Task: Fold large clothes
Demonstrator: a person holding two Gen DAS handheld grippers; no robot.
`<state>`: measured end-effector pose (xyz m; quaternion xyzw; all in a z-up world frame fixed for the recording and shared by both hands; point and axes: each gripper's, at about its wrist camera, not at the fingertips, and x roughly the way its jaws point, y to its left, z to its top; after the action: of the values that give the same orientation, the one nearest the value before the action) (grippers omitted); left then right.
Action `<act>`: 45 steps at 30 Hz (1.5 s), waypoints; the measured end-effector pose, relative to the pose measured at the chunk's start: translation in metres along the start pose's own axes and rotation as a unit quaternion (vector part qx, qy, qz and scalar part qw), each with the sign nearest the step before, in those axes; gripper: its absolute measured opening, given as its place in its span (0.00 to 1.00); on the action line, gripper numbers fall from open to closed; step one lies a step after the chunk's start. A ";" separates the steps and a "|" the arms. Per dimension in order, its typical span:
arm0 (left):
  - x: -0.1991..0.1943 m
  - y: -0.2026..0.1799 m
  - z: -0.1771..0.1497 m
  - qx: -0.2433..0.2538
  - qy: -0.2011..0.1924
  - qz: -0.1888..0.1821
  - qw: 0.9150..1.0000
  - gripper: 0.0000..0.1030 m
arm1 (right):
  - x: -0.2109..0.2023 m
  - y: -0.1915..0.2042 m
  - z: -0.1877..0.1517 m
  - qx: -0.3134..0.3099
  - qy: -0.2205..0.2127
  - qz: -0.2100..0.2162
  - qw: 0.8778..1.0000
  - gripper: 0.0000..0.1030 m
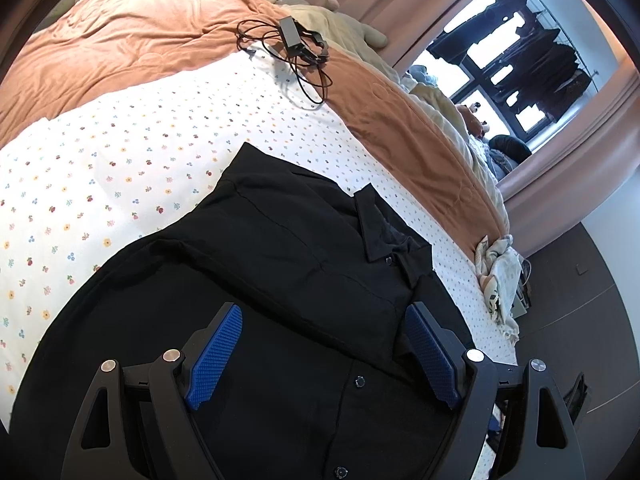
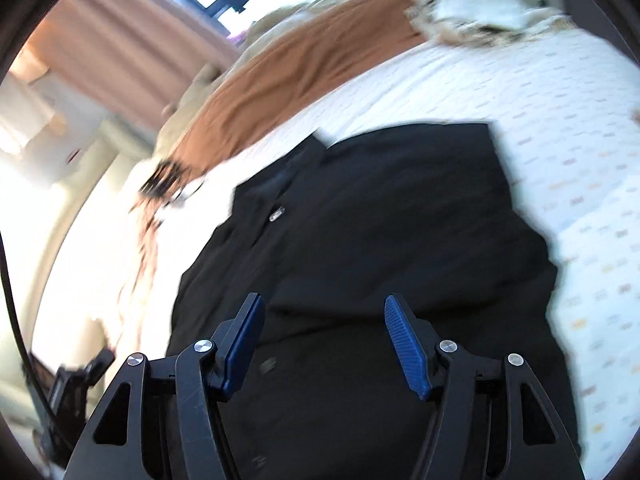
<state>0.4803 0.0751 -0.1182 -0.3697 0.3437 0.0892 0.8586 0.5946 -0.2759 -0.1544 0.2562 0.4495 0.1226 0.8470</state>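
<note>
While no writing or brand reads anywhere, one black shirt (image 1: 304,248) lies spread on the bed (image 1: 120,152), collar (image 1: 384,232) ahead and to the right of the left gripper (image 1: 324,316). Left gripper pitched downward over the shirt, fingers (image 1: 218,354) wide apart, nothing between the pads, cloth below them. Right gripper (image 2: 325,308) likewise tilted down over the same shirt, view blurred; fingers (image 2: 404,346) parted, gripping nothing. Two shirt buttons (image 1: 359,381) show between the left fingers and below. Beyond the left fingers: one orange blanket (image 1: 132,36), one power adapter with cable (image 1: 290,38). Far right, a crumpled patterned cloth (image 1: 498,276) at the bed's edge.
</note>
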 end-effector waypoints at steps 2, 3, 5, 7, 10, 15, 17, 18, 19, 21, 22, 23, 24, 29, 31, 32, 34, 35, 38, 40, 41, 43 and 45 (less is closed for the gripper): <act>0.002 -0.001 0.000 0.004 0.001 0.003 1.000 0.82 | -0.004 -0.018 0.007 0.017 -0.010 -0.014 1.000 0.61; 0.003 -0.002 -0.001 0.006 0.002 0.006 1.000 0.82 | -0.005 -0.025 0.010 0.025 -0.013 -0.021 0.999 0.61; 0.005 -0.002 -0.002 0.009 0.004 0.009 1.000 0.82 | -0.006 -0.039 0.014 0.040 -0.017 -0.030 0.999 0.61; 0.007 -0.003 -0.003 0.012 0.007 0.011 1.000 0.82 | -0.004 -0.050 0.015 0.053 -0.018 -0.034 0.998 0.61; 0.008 -0.005 -0.005 0.016 0.008 0.012 1.000 0.82 | 0.007 -0.060 0.015 0.062 -0.004 -0.039 0.997 0.61; 0.009 -0.004 -0.005 0.018 0.010 0.011 1.000 0.82 | 0.029 -0.063 0.012 0.056 0.017 -0.050 0.997 0.61; 0.010 -0.003 -0.005 0.016 0.011 0.010 1.000 0.82 | 0.038 -0.061 0.009 0.047 0.030 -0.059 0.997 0.61; 0.009 -0.003 -0.004 0.015 0.010 0.009 1.000 0.82 | 0.045 -0.057 0.007 0.034 0.037 -0.070 0.996 0.61; 0.009 -0.002 -0.004 0.013 0.010 0.009 1.000 0.82 | 0.048 -0.055 0.005 0.021 0.040 -0.081 0.996 0.58; 0.008 0.000 -0.003 0.008 0.009 0.006 1.000 0.82 | 0.052 -0.051 0.002 0.001 0.042 -0.101 0.994 0.43; 0.007 0.001 -0.003 0.006 0.010 0.005 1.000 0.82 | 0.052 -0.050 0.002 -0.002 0.039 -0.108 0.993 0.30; 0.006 0.002 -0.002 0.004 0.010 0.003 1.000 0.82 | 0.050 -0.050 0.002 0.002 0.033 -0.106 0.994 0.27; 0.006 0.003 -0.001 0.002 0.010 0.001 1.000 0.82 | 0.047 -0.051 0.003 0.006 0.027 -0.104 0.994 0.27; -0.001 0.008 0.002 -0.010 0.005 -0.006 1.000 0.82 | 0.009 -0.019 0.011 -0.026 -0.024 -0.090 0.995 0.24; -0.004 0.011 0.004 -0.015 0.004 -0.010 1.000 0.82 | -0.007 -0.003 0.011 -0.042 -0.041 -0.079 0.995 0.23; -0.007 0.011 0.005 -0.016 0.002 -0.011 1.000 0.82 | -0.016 0.006 0.011 -0.048 -0.050 -0.070 0.995 0.21; -0.012 0.012 0.007 -0.015 -0.003 -0.013 1.000 0.82 | -0.031 0.021 0.010 -0.058 -0.064 -0.056 0.995 0.11; -0.016 0.014 0.009 -0.015 -0.009 -0.014 1.000 0.82 | -0.039 0.033 0.009 -0.070 -0.074 -0.055 0.993 0.11; -0.027 0.022 0.016 -0.023 -0.025 -0.012 0.999 0.82 | -0.053 0.068 0.007 -0.107 -0.099 -0.051 0.988 0.10; -0.032 0.028 0.019 -0.031 -0.030 -0.012 0.999 0.82 | -0.060 0.086 0.004 -0.117 -0.109 -0.041 0.986 0.09; -0.034 0.031 0.021 -0.037 -0.032 -0.014 0.999 0.82 | -0.063 0.093 0.003 -0.120 -0.112 -0.035 0.986 0.09; -0.038 0.040 0.025 -0.052 -0.035 -0.020 0.998 0.82 | -0.067 0.111 0.000 -0.131 -0.117 -0.021 0.984 0.09; -0.042 0.046 0.030 -0.059 -0.038 -0.024 0.997 0.82 | -0.068 0.131 -0.004 -0.145 -0.118 -0.009 0.982 0.09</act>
<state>0.4460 0.1324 -0.1025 -0.4240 0.2960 0.1021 0.8498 0.5563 -0.1949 -0.0378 0.1390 0.3257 0.1481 0.9234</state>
